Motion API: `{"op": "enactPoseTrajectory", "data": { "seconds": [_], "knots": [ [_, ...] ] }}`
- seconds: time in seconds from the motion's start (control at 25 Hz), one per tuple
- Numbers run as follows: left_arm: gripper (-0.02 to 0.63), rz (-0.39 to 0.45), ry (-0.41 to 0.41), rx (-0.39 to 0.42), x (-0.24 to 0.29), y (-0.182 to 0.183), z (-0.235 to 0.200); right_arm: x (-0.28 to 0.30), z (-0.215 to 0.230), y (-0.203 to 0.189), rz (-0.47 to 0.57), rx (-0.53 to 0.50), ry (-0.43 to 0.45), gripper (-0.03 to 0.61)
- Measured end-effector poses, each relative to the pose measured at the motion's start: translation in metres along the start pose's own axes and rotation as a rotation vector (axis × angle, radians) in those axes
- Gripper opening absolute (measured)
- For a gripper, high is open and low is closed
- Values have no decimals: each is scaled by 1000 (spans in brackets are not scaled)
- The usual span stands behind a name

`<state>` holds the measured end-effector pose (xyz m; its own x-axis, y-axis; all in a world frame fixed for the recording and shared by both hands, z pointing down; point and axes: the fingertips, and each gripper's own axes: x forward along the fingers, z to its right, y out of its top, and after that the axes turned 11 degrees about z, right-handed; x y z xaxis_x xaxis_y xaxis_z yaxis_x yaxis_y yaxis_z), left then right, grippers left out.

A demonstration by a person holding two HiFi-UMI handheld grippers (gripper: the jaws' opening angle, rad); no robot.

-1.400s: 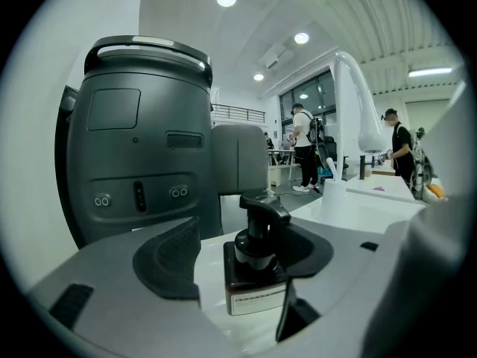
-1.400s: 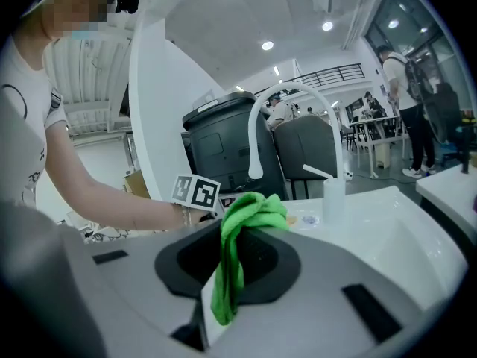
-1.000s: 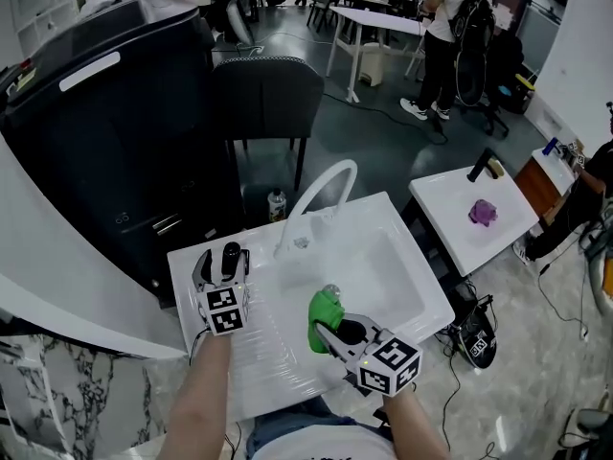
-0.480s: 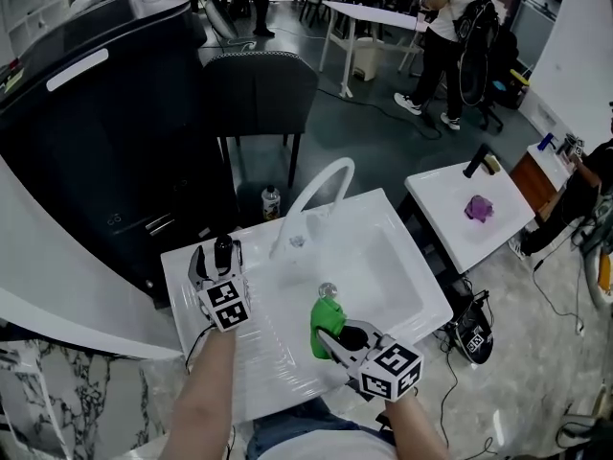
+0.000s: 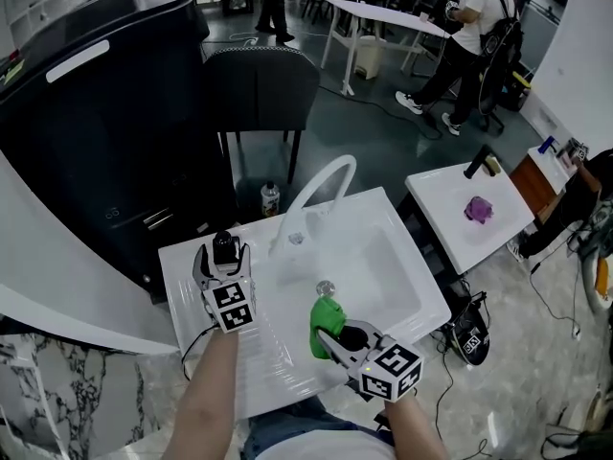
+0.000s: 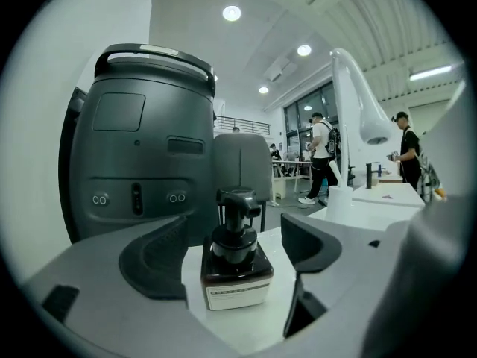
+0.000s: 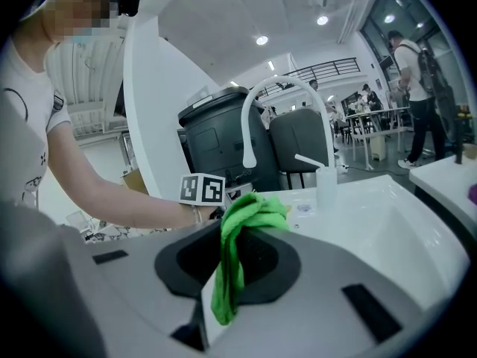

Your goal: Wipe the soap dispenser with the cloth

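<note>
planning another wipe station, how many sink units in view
2. The near sink unit, bottom centre, has a white arched faucet; the second sink unit stands to its right, with a black faucet. More may be hidden.

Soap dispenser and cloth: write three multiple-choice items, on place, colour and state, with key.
1. Where is the soap dispenser? A in the basin; B on the sink's rim, left of the faucet; C on the floor.
2. The cloth's colour? A purple; B white; C green.
3. The left gripper is: A open round the dispenser; B shut on it; C shut on the cloth.
1 B: head view shows it there. 2 C: green, pinched in the right gripper. 3 A: jaws have just been opening, pads clear of the dispenser between them.
</note>
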<state>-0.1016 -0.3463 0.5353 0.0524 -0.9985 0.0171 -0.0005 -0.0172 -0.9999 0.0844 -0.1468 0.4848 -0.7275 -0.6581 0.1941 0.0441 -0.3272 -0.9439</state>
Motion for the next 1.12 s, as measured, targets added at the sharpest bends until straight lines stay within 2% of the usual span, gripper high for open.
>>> {"op": "enactPoseTrajectory", "data": {
  "seconds": [0.2,0.48,0.76,0.92,1.12],
  "knots": [
    [376,0,-10,-23,-16,11,2,1,8,9,16,-9,-11,51],
    [376,2,-34,-31,-54,32,0,4,24,42,87,-37,-14,52],
    [376,24,54,-63,-102,53,-24,16,27,56,117,-46,40,52],
    [376,26,42,-58,-119,62,-22,20,22,62,136,-65,59,52],
    [374,74,32,-57,-144,87,-20,12,20,75,178,-137,58,52]
  ]
}}
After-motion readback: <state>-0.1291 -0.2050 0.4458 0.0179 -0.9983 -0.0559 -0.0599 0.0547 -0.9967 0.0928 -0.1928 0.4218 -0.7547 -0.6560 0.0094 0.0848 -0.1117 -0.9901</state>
